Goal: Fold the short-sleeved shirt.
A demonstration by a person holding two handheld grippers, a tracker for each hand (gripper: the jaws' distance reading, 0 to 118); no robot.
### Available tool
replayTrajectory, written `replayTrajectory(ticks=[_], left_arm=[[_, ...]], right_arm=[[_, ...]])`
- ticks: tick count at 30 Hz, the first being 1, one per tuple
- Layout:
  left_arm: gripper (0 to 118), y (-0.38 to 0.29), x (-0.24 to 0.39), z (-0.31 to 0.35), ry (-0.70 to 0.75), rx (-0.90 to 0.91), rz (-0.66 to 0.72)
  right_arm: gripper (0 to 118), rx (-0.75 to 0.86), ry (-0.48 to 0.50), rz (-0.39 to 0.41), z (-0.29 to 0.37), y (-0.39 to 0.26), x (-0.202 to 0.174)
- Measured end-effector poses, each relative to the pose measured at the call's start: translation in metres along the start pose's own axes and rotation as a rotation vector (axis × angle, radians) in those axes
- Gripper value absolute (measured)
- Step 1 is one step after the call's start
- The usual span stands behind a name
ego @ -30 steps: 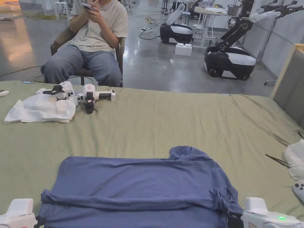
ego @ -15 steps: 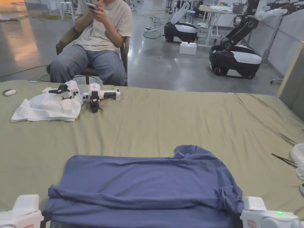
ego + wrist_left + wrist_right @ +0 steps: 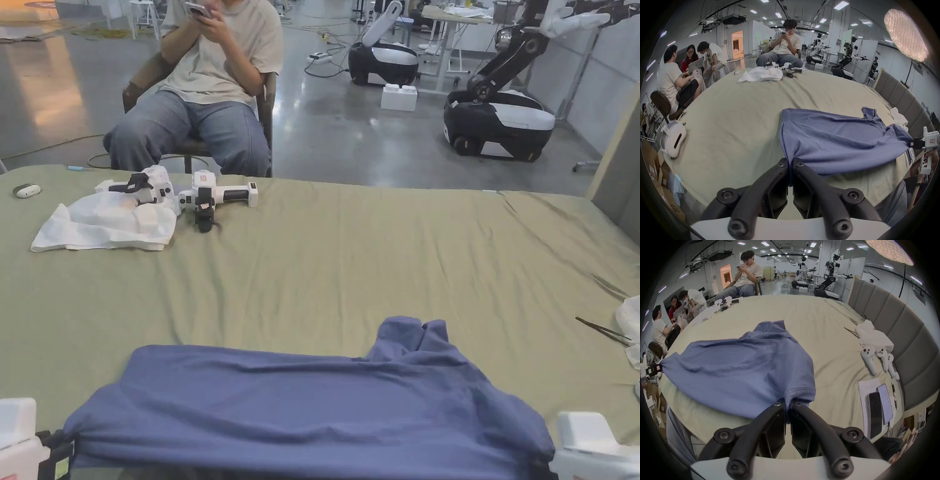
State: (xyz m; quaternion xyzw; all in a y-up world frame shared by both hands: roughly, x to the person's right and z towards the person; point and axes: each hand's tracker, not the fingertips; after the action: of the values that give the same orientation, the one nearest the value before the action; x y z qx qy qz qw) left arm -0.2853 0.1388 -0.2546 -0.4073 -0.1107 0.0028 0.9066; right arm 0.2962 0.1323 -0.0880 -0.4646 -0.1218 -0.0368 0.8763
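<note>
Both tools have pulled back toward the near edge since a moment ago, dragging the blue short-sleeved cotton shirt (image 3: pixel 312 406) with them; the fold that lay across its lower part has been drawn flat. Its near hem is now stretched taut between the left tool (image 3: pixel 790 164) and the right tool (image 3: pixel 787 404), each with its jaws pinched together on a corner of blue cloth. The shirt lies on the olive-green sheet of the bed (image 3: pixel 375 262), long axis running left to right, body spreading away from the person, one loose sleeve (image 3: pixel 415 334) poking up at the far right. Since both held corners sit nearest the person, I'd judge the coming fold must carry them forward, away from the body, over the far edge.
</note>
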Motion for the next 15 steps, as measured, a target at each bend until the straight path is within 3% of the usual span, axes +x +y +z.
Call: replayTrajectory(ticks=[6,15], left_arm=[[0,-0.060,-0.010,-0.005,0.018,-0.123,-0.002],[0,-0.104,-0.017,-0.034,0.041,-0.214,0.007]], right_arm=[[2,-0.108,-0.014,0.051,-0.004,-0.066,-0.020],[3,-0.150,-0.036,0.013,-0.038,-0.105,-0.027]])
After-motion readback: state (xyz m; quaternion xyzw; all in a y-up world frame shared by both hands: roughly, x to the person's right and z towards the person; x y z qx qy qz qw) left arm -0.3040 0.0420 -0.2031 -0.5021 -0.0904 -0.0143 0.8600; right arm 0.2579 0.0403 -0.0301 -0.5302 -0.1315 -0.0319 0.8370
